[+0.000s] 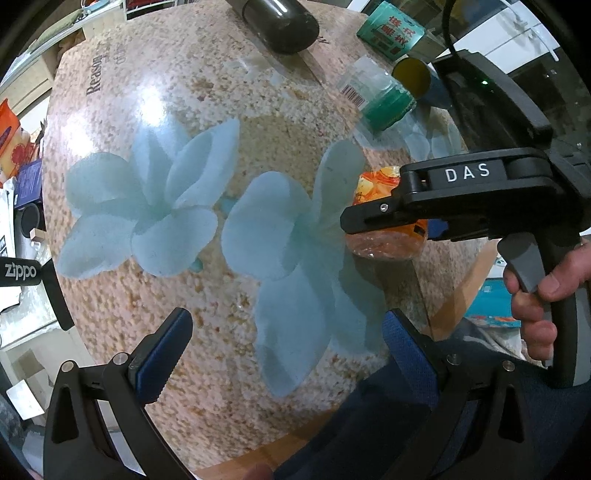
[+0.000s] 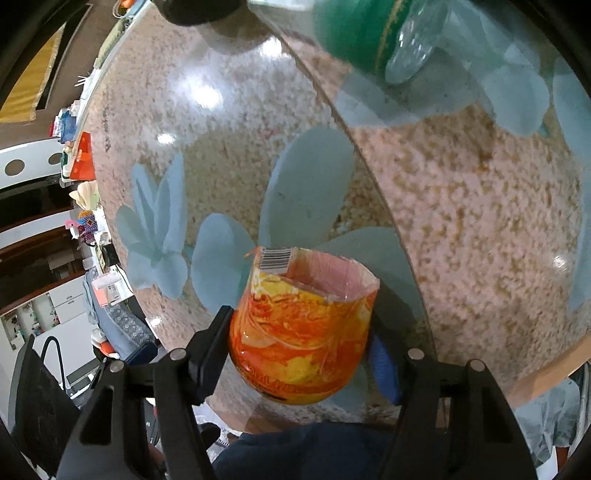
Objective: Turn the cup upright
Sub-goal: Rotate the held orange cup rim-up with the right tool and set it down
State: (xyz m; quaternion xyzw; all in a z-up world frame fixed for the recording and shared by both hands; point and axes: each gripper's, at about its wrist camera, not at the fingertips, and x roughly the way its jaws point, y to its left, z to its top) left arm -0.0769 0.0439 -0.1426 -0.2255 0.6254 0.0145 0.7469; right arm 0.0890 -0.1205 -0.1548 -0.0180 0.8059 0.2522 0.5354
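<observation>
An orange and yellow swirl-patterned cup (image 2: 299,332) with a barcode sticker near its rim sits between my right gripper's (image 2: 295,350) fingers, which are shut on its sides. Its open mouth tilts away from me over the glass-topped table (image 2: 461,206). In the left wrist view the same cup (image 1: 380,221) shows partly behind the right gripper (image 1: 354,221), near the table's right edge. My left gripper (image 1: 288,354) is open and empty over the table's near part.
A clear cup with a green band (image 1: 380,99) lies on its side at the back right, also in the right wrist view (image 2: 369,33). A dark bottle (image 1: 284,22), a knife (image 1: 295,62), a green box (image 1: 391,29) and a yellow-lidded can (image 1: 412,75) are behind it.
</observation>
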